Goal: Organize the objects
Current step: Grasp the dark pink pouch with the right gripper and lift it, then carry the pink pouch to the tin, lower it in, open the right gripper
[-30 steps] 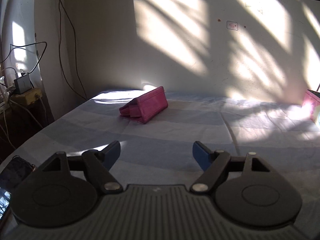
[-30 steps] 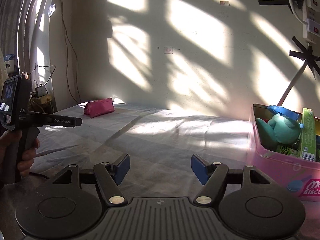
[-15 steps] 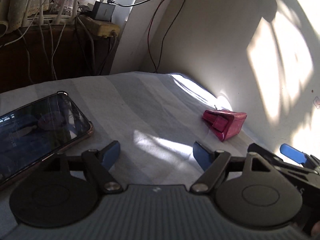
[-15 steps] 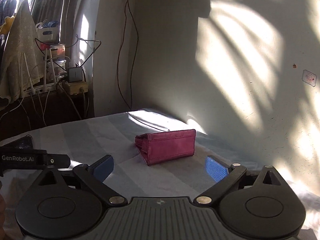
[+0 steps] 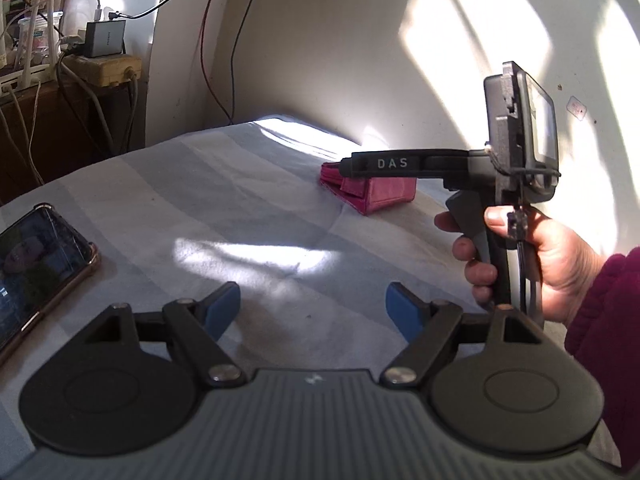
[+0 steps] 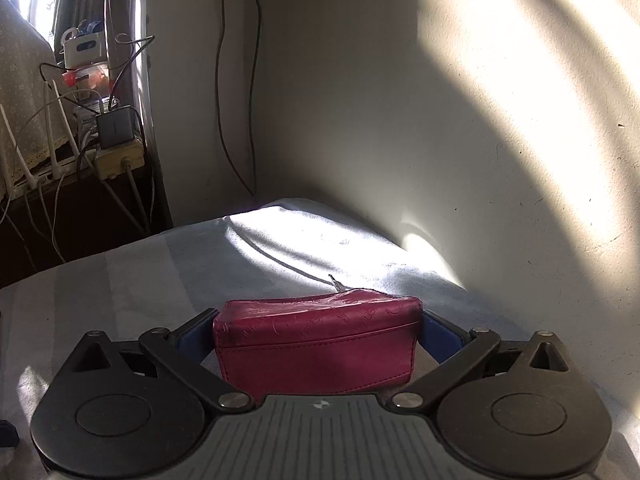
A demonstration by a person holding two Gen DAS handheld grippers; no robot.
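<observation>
A magenta wallet (image 6: 316,344) lies on the striped bedsheet (image 6: 120,280) near the wall corner. In the right wrist view it fills the gap between the blue pads (image 6: 192,334) of my right gripper (image 6: 318,334), which stands open around it, with the pads at its two ends. In the left wrist view the wallet (image 5: 384,196) shows partly behind the right gripper's finger (image 5: 400,164), held by a hand (image 5: 520,256). My left gripper (image 5: 312,312) is open and empty, low over the sheet, well short of the wallet.
A phone (image 5: 32,272) lies on the sheet at the left. A dark side table (image 5: 60,120) with a power strip, charger and cables stands beyond the bed's left edge. The wall (image 6: 440,140) runs close behind the wallet.
My right gripper has moved forward until the wallet sits between its pads. The left gripper has turned slightly, and the right gripper with its hand now shows at its right.
</observation>
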